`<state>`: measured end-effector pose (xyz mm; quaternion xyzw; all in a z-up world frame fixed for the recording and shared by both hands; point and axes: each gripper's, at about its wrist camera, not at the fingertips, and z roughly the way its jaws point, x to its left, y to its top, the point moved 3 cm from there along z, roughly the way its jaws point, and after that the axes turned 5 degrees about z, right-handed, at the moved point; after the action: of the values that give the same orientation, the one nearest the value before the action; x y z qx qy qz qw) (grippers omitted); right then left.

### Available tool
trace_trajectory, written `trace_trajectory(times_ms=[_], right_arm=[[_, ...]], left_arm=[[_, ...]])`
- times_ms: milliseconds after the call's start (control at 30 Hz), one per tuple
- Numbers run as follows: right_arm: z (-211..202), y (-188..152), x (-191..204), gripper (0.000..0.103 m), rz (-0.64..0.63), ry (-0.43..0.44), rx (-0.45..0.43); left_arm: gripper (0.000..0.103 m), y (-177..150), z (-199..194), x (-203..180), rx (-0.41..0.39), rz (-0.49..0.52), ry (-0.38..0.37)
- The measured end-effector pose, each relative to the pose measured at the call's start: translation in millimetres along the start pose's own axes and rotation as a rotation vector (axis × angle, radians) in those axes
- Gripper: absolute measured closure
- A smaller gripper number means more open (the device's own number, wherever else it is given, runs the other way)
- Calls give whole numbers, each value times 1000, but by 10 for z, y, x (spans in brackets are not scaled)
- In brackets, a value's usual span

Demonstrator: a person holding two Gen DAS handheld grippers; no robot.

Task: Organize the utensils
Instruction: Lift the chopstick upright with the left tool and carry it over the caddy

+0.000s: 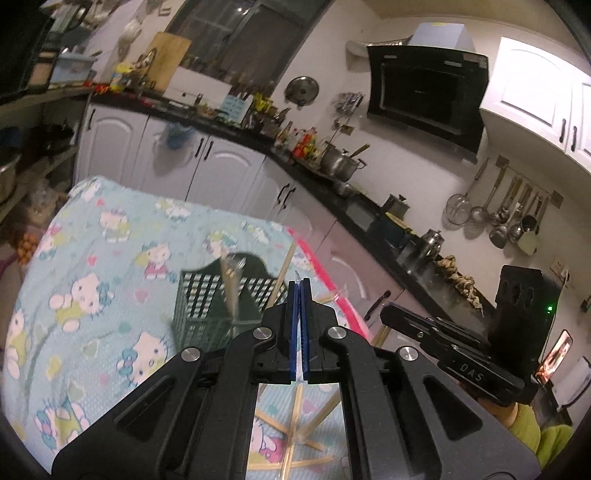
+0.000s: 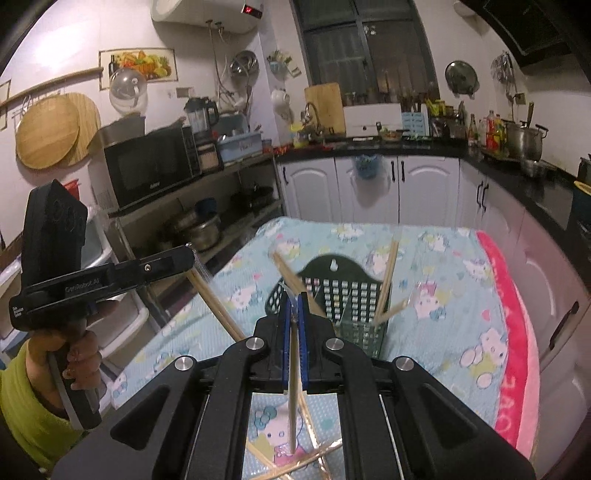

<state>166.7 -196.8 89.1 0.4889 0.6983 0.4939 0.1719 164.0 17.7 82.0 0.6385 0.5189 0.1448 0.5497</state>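
Both grippers point forward and slightly down: left gripper [image 1: 299, 286] fully closed, right gripper [image 2: 294, 299] pinched nearly closed, each hand-held.

Background: cartoon-cat tablecloth [image 2: 436, 258], light blue with a pink border at the right edge, fills the lower centre of both views. Right wrist view: black microwave [image 2: 147, 170] on a shelf left of centre, round bamboo trays [image 2: 51, 133] on the wall far left, white water heater [image 2: 207, 14] top centre, wooden cutting board [image 2: 325, 105] leaning by the window, steel pot [image 2: 524, 140] on the black counter at right. Left wrist view: black range hood [image 1: 424, 99] upper right, ladles and strainers [image 1: 498, 214] hanging on the wall at right, white cabinet doors [image 1: 207, 166] under the counter mid-frame.
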Motion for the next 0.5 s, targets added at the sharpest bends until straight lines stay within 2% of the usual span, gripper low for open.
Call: trace_trajectory(times_ms=[300,500], right_arm=[[-267,346,-96,99,15,-57,-92],[-441,561,-212,99,26,-85,-152]], left_arm=[[103,416,73,-199,-59,30,-40],[103,592,180,-363,-64,79,-41]])
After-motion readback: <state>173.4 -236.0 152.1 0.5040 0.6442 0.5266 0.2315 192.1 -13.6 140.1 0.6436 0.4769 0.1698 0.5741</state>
